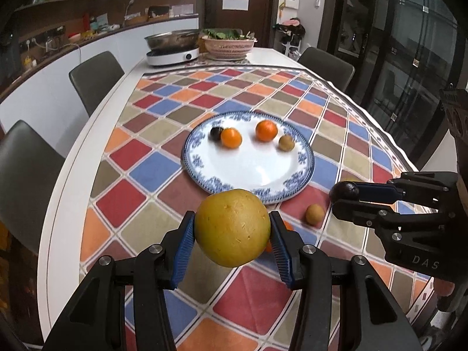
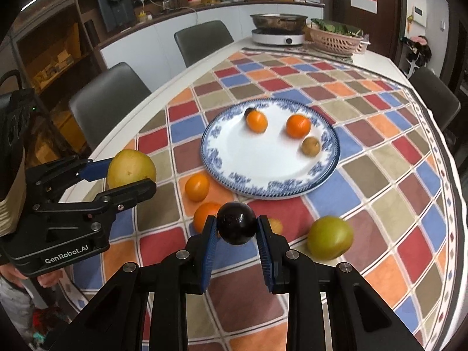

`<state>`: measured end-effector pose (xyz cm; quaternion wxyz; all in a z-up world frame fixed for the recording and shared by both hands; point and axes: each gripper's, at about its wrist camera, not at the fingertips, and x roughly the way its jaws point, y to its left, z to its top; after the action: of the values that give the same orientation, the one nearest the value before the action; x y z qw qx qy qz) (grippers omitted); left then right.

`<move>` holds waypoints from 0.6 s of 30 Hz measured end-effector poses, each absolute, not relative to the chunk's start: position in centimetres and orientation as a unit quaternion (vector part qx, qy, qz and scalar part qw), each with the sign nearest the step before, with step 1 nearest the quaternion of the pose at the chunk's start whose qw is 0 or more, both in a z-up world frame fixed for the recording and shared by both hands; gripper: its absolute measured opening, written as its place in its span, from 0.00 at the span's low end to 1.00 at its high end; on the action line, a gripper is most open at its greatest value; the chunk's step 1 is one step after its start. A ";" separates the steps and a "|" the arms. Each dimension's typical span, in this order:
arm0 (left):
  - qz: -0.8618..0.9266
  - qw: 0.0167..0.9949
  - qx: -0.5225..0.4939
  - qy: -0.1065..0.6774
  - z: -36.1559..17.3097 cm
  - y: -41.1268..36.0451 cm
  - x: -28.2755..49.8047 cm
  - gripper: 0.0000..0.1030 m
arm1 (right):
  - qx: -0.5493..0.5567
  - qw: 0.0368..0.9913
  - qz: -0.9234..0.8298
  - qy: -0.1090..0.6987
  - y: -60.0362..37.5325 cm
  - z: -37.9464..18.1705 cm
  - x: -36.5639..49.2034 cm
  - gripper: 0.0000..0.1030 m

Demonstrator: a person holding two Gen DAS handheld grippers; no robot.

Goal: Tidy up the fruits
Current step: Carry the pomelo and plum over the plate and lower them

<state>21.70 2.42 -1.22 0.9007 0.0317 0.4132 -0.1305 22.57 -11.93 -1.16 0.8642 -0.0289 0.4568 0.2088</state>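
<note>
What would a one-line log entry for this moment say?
left gripper: shut on yellow fruit | right gripper: shut on dark plum | plate: four fruits | tablecloth: fruits still loose

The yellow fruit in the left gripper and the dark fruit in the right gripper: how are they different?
The yellow fruit is clearly bigger than the dark fruit. The yellow fruit has dull, pitted skin; the dark fruit is almost black and glossy. The left gripper stands wider around the yellow fruit than the right gripper does around the dark fruit. Both are round, clamped between blue pads, and held above the checkered tablecloth.
</note>
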 end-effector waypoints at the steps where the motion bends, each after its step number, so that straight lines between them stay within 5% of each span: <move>1: -0.131 0.901 0.032 0.412 -1.1 2.3 22.0 0.47 | -0.031 0.866 0.209 0.454 -12.0 -0.9 22.8 0.27; 18: -0.149 0.893 0.052 0.421 -2.0 1.2 30.1 0.47 | -0.043 0.859 0.218 0.461 -12.1 -1.1 30.9 0.27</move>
<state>30.09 1.22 -1.96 0.8933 0.0523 0.4210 -0.1486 30.87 -12.09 -1.10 0.8592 -0.0432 0.4608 0.2180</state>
